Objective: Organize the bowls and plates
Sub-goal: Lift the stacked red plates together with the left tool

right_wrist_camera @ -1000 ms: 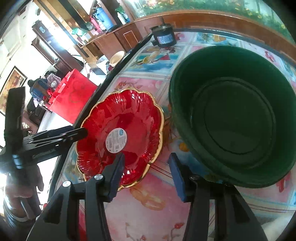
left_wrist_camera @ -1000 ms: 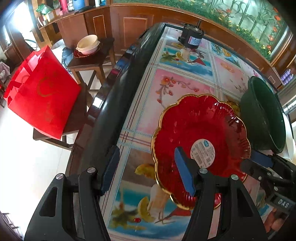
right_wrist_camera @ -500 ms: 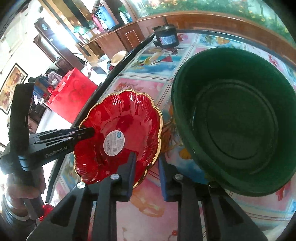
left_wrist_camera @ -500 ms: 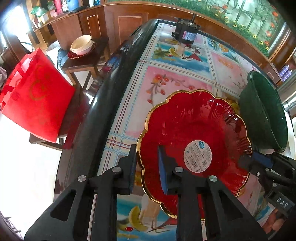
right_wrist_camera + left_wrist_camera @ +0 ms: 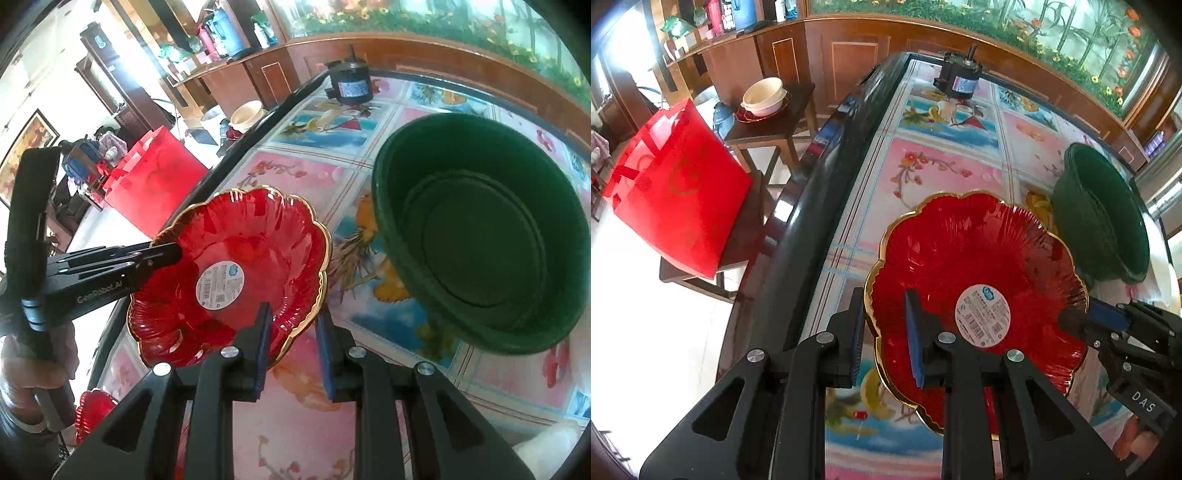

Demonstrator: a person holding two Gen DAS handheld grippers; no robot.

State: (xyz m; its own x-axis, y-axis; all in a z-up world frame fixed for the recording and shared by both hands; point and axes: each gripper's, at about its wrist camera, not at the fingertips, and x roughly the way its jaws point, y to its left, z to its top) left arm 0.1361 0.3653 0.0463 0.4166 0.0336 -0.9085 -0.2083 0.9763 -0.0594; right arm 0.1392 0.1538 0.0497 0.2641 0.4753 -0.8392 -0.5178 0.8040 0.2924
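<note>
1. Here, the red plate [image 5: 975, 273], scalloped with a gold rim and a round white label [image 5: 983, 311] at its centre, was gripped at two opposite edges above the floral tabletop [image 5: 945, 166].
2. The left gripper [image 5: 884, 332] pinched the plate's near-left rim, one blue pad outside the rim and one inside.
3. The right gripper [image 5: 291, 336] was likewise clamped on the plate's other edge; in the left wrist view it reached in from the right [image 5: 1108, 321].
4. In the right wrist view the plate sat tilted, its lower-right edge between the pads, and the left gripper entered from the left, held by a person's hand [image 5: 33, 384].
5. A green bowl [image 5: 480, 236] stood on the table just beside the plate, to its right, upright and open.
6. A black cylindrical object [image 5: 958, 79] stood at the table's far end, well apart from both.
7. Off the table, a red bag [image 5: 676, 184] rested on a chair, and a cream bowl [image 5: 764, 96] sat on a small wooden side table [image 5: 783, 125].
</note>
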